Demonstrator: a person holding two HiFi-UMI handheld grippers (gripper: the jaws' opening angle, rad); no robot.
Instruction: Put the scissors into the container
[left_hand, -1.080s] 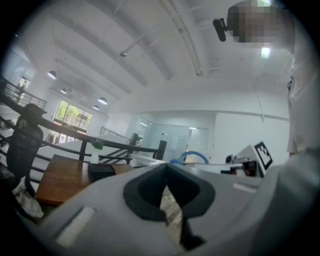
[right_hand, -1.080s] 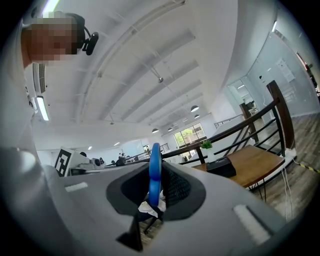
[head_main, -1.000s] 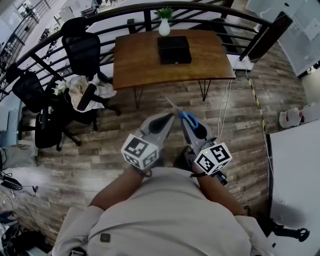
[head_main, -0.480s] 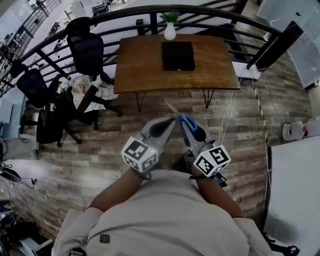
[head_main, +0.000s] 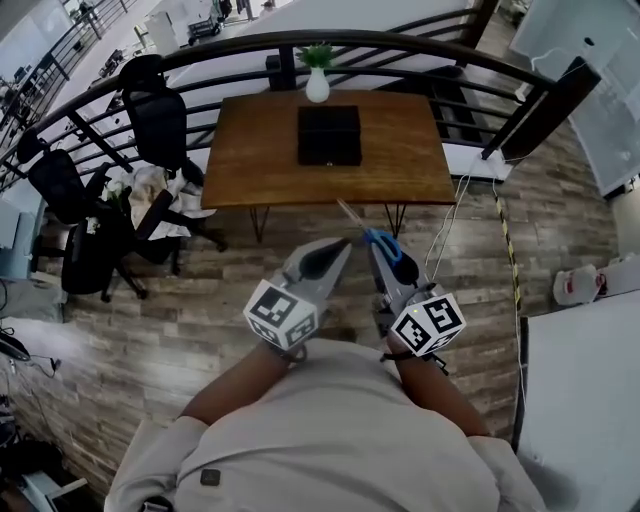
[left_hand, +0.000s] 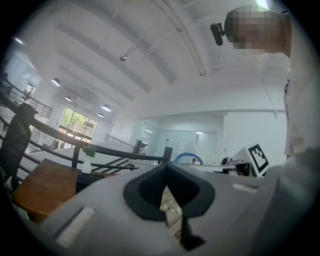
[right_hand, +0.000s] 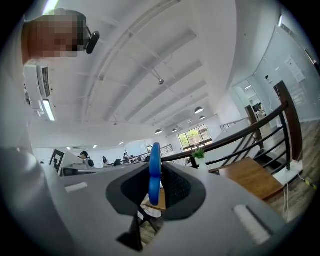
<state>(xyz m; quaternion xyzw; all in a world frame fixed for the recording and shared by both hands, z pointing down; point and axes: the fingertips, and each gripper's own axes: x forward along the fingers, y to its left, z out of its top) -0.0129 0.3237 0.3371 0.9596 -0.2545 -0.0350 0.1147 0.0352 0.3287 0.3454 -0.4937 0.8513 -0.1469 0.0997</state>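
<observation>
Blue-handled, silver-bladed scissors stand edge-on between the jaws of my right gripper, which are pinched narrow on the handle loop. In the head view the slim blades stick out forward past the tips, in mid-air over the plank floor. My left gripper has its jaws together on nothing. Well ahead, the black rectangular container sits on the brown wooden table.

The brown wooden table, with its black rectangular container and white vase, now sits lower and further left in the head view; its front edge now reaches the blade tip of the blue-handled scissors.
</observation>
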